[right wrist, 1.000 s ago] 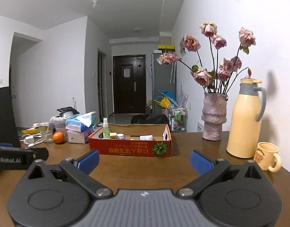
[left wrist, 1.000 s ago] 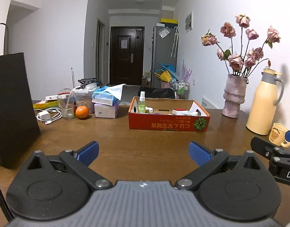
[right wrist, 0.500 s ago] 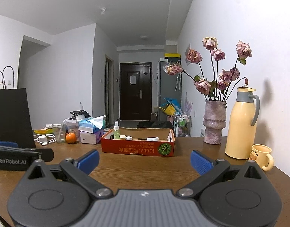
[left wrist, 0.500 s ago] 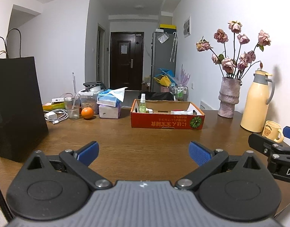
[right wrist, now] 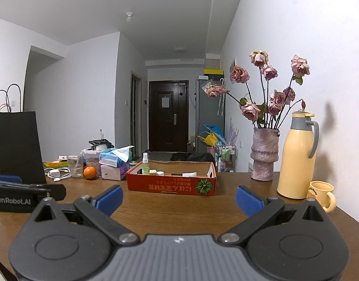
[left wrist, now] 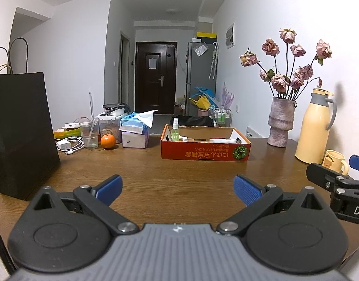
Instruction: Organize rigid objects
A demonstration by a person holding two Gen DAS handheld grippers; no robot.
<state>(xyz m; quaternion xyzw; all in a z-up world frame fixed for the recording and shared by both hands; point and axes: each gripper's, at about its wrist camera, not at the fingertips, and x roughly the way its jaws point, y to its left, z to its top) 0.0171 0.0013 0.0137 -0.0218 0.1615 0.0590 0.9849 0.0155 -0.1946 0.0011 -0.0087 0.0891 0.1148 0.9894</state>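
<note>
A red cardboard box [left wrist: 205, 155] stands on the wooden table [left wrist: 156, 182], holding a green spray bottle [left wrist: 175, 131] and small white items; it also shows in the right wrist view [right wrist: 171, 188]. My left gripper [left wrist: 178, 188] is open and empty, well in front of the box. My right gripper [right wrist: 178, 200] is open and empty, also short of the box. An orange [left wrist: 108, 141], a glass [left wrist: 90, 134], a charger with cable [left wrist: 67, 145] and tissue packs [left wrist: 135, 133] lie at the left.
A tall black paper bag [left wrist: 22, 131] stands at the near left. A vase of dried roses [left wrist: 280, 124], a cream thermos [left wrist: 316, 133] and a yellow mug [left wrist: 334, 161] stand along the right wall. The right gripper's body [left wrist: 338, 187] shows at the right edge.
Both grippers have pulled back and risen a little from the box; it looks smaller and more of the table shows. Both jaws stay open.
</note>
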